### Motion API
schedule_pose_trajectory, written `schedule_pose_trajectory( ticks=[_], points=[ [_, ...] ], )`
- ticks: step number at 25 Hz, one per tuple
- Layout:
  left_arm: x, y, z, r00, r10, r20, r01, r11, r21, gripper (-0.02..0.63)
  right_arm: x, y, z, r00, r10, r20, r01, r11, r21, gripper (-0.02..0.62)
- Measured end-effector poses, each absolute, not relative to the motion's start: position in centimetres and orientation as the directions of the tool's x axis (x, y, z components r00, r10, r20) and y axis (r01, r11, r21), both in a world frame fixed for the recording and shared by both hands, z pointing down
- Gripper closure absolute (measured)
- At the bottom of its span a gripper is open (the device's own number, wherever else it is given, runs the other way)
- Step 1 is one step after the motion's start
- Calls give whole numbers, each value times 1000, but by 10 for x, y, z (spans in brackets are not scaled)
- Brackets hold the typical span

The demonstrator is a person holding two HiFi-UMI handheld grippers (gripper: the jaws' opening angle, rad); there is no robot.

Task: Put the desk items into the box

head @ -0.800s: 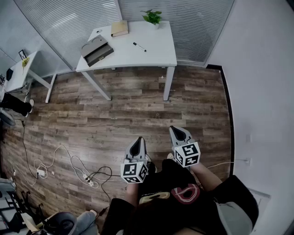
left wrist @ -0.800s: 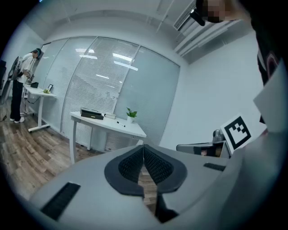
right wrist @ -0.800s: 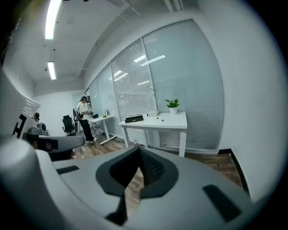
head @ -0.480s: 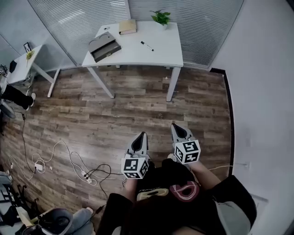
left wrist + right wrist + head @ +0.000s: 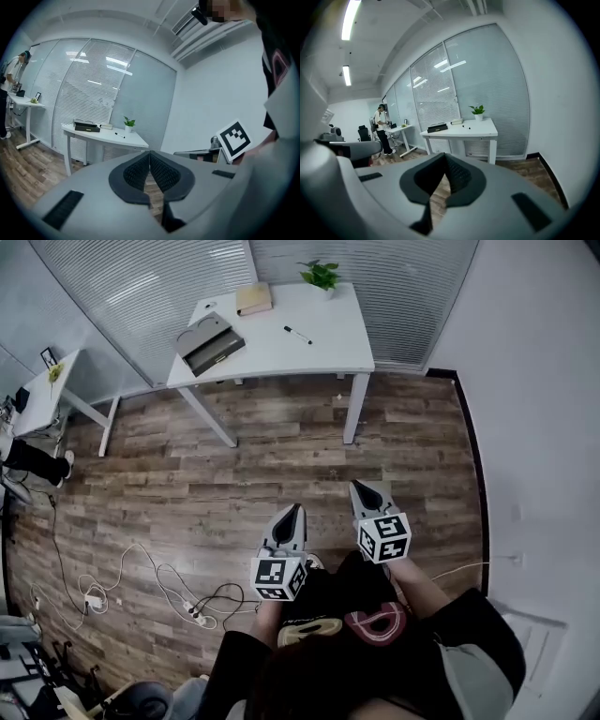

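Note:
A white desk (image 5: 309,343) stands across the room against the blinds. On it lie a grey open box (image 5: 208,341), a tan book (image 5: 254,298), a black pen (image 5: 298,334) and a small potted plant (image 5: 321,276). My left gripper (image 5: 297,510) and right gripper (image 5: 361,487) are held close to my body over the wood floor, far from the desk. Both are shut with nothing between the jaws. The desk (image 5: 126,139) shows small in the left gripper view and the same desk (image 5: 476,129) in the right gripper view.
Cables and a power strip (image 5: 192,610) trail over the floor at the left. A second white desk (image 5: 42,390) stands far left, with a person (image 5: 380,126) beside it. A white wall (image 5: 544,427) runs along the right.
The view has shifted a little as I move. Both grippers sit slightly higher in the head view and stay shut.

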State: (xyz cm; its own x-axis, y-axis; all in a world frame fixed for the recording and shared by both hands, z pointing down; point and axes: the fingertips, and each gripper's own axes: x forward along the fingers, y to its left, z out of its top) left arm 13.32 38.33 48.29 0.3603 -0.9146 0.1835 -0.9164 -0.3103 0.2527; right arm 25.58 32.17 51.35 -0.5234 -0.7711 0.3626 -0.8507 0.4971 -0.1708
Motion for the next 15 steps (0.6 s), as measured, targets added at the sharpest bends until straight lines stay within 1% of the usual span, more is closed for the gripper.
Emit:
schedule_pose_trajectory(
  ticks=[5, 10, 13, 15],
  points=[
    [110, 383, 488, 359, -915, 187, -917, -307, 256, 588, 244, 331, 517, -528, -769, 362, -849, 495, -185, 583],
    [100, 380, 493, 328, -925, 192, -926, -274, 261, 588, 256, 329, 540, -475, -761, 441, -878, 444, -179, 583],
    [98, 369, 497, 313, -927, 209, -932, -256, 256, 588, 260, 310, 541, -468, -764, 444, -883, 422, -204, 583],
    [100, 361, 502, 315, -922, 226, -935, -261, 241, 588, 260, 296, 543, -466, -763, 448, -884, 428, -190, 583]
  ],
)
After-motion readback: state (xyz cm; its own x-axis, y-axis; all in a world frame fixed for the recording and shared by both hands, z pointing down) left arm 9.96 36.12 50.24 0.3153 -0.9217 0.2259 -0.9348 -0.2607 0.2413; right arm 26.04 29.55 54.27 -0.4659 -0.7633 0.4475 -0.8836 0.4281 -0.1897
